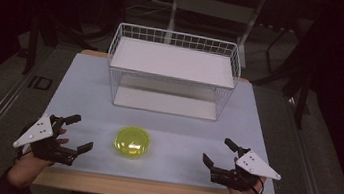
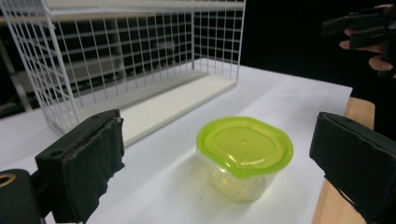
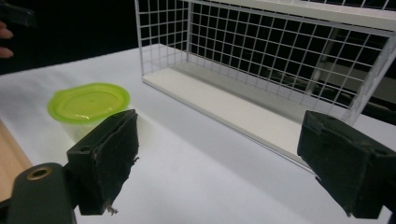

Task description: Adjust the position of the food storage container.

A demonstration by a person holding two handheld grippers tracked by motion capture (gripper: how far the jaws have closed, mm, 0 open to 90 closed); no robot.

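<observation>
A small clear container with a lime-green lid [image 1: 132,141] stands near the front middle of the white table [image 1: 84,95]. My left gripper [image 1: 82,133] rests at the front left, jaws wide open and pointing toward the container [image 2: 243,156], with nothing between them. My right gripper [image 1: 216,152] sits at the front right, also open and empty, aimed toward the rack. The container [image 3: 88,109] lies off to its left there. A white wire rack with two shelves [image 1: 172,72] stands at the back of the table.
The wire rack [image 2: 126,60] has an upper shelf and a lower white base board [image 3: 224,105]. A wooden edge [image 1: 147,190] runs along the table's front. Dark floor and furniture legs surround the table.
</observation>
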